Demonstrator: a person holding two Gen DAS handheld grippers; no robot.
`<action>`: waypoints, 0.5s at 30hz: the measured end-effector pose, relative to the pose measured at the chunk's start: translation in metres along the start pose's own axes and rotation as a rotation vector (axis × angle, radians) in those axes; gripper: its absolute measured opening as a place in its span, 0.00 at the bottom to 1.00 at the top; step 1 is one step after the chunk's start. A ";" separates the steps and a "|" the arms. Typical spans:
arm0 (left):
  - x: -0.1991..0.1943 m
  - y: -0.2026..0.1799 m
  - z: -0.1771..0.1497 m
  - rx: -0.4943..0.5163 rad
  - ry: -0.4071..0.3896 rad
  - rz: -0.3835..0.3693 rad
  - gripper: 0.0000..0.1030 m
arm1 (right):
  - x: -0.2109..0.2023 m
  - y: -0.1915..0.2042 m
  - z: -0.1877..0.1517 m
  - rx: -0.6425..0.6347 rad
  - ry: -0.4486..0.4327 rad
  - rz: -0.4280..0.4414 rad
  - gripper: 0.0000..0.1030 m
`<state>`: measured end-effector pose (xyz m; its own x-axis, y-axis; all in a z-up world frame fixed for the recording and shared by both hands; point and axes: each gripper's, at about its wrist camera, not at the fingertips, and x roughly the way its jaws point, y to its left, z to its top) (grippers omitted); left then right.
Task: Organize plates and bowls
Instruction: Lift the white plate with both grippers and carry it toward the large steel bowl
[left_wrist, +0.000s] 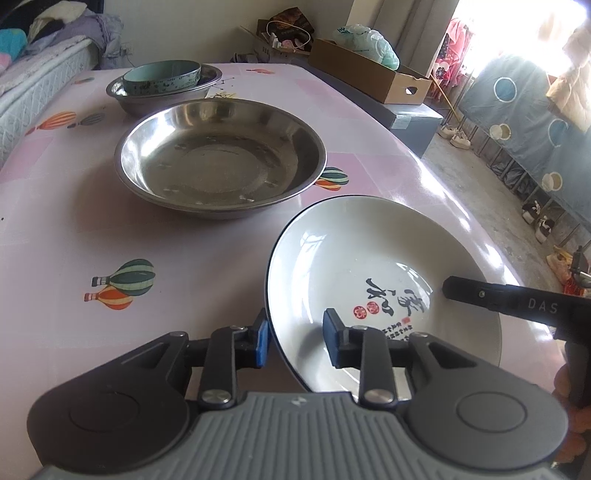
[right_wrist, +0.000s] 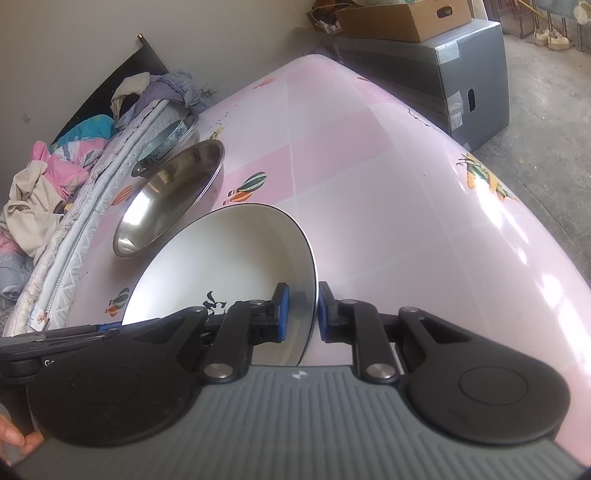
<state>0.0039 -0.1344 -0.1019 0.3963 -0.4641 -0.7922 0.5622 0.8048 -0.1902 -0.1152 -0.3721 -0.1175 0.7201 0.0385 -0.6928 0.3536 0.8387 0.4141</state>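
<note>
Both grippers are straddling opposite sides of the white plate (left_wrist: 369, 280), which is sitting near the table's (left_wrist: 74, 236) right edge, closer to the cameras than the other dishes. The left gripper (left_wrist: 295, 341) is standing partly open: its outer pad is lying just beside the rim, but its inner pad is showing a clear gap to the plate's inner wall, so it is not clamping. The right gripper (right_wrist: 303, 312) is standing nearly closed across the far rim; its right pad is touching the edge, though whether the left pad is pressing cannot be told. The large steel dish (left_wrist: 219, 158) is lying beyond the plate and to its left, with the steel bowl (left_wrist: 162, 94) holding the teal bowl (left_wrist: 162, 75) farther back. In judgement, the stacking target is lying on the left gripper's side.
</note>
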 end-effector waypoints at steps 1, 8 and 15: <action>0.000 -0.001 0.000 0.003 -0.002 0.007 0.31 | 0.000 0.001 0.000 -0.011 -0.004 -0.005 0.16; -0.001 -0.003 0.001 -0.002 -0.002 0.035 0.32 | 0.001 0.017 -0.003 -0.085 -0.020 -0.068 0.19; -0.002 -0.004 0.001 -0.003 -0.003 0.042 0.31 | -0.001 0.017 -0.001 -0.081 -0.025 -0.069 0.19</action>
<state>0.0019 -0.1373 -0.0991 0.4220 -0.4313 -0.7975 0.5427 0.8248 -0.1589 -0.1105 -0.3570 -0.1104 0.7108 -0.0339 -0.7025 0.3542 0.8802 0.3159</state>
